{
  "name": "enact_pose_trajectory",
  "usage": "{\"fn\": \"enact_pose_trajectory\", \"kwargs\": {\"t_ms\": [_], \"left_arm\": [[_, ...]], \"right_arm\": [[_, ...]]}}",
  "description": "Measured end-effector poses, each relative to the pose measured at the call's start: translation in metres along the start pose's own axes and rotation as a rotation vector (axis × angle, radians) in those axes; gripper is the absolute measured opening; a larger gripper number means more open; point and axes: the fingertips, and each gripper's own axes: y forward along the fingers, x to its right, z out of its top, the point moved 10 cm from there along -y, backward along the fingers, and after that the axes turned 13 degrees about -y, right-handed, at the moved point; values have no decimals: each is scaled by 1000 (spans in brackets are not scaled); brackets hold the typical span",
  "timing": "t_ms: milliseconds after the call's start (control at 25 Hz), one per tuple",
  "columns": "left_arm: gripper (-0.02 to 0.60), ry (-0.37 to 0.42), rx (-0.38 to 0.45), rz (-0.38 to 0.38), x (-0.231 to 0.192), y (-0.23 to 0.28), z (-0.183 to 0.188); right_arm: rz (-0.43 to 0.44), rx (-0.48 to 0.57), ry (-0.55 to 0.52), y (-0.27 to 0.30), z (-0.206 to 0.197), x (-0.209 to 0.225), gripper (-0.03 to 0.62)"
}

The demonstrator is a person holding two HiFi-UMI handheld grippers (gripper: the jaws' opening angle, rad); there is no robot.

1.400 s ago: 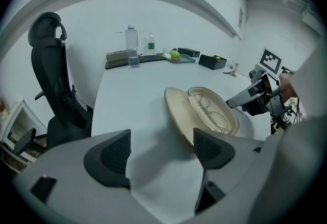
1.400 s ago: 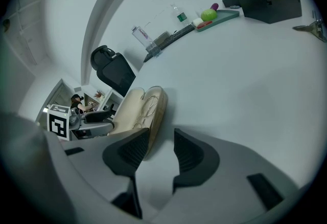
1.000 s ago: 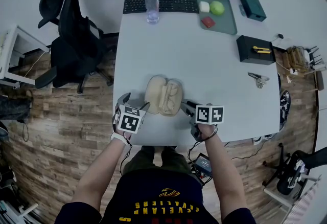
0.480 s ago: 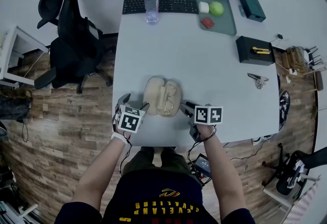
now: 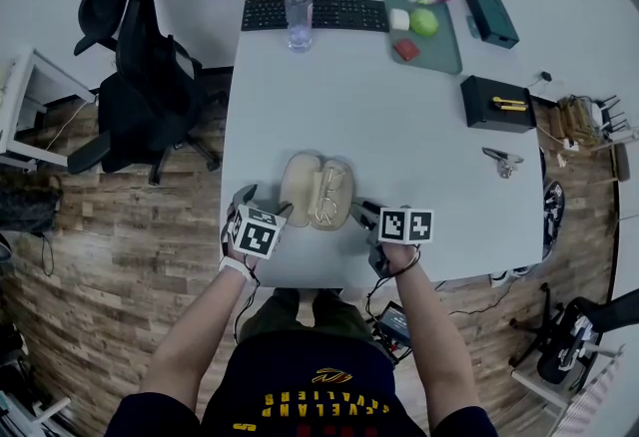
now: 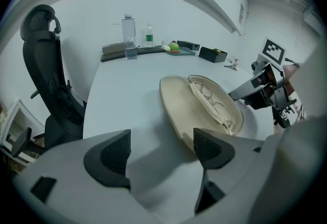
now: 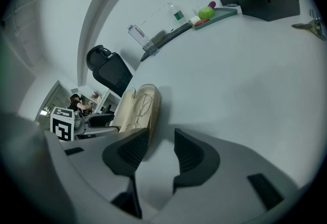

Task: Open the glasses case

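The open glasses case [image 5: 302,184] lies near the white desk's [image 5: 399,146] front edge. The left gripper [image 5: 264,204], fingers wide, and the right gripper [image 5: 365,210], fingers narrower, flank it, both empty. A keyboard [image 5: 315,13] and water bottle [image 5: 298,14] sit well behind; an office chair [image 5: 135,76] stands on the wood floor [image 5: 130,255].

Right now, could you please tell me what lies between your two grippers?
The open glasses case, spectacles inside, lies between the left gripper and right gripper; the head view shows it.
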Motion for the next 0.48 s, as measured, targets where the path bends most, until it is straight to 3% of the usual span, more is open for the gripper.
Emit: {"fn": "enact_pose_trajectory", "kwargs": {"t_ms": [480], "left_arm": [[399, 34, 21, -15, 11, -10, 17]], "right_arm": [[12, 11, -5, -4, 4, -5, 169]]}}
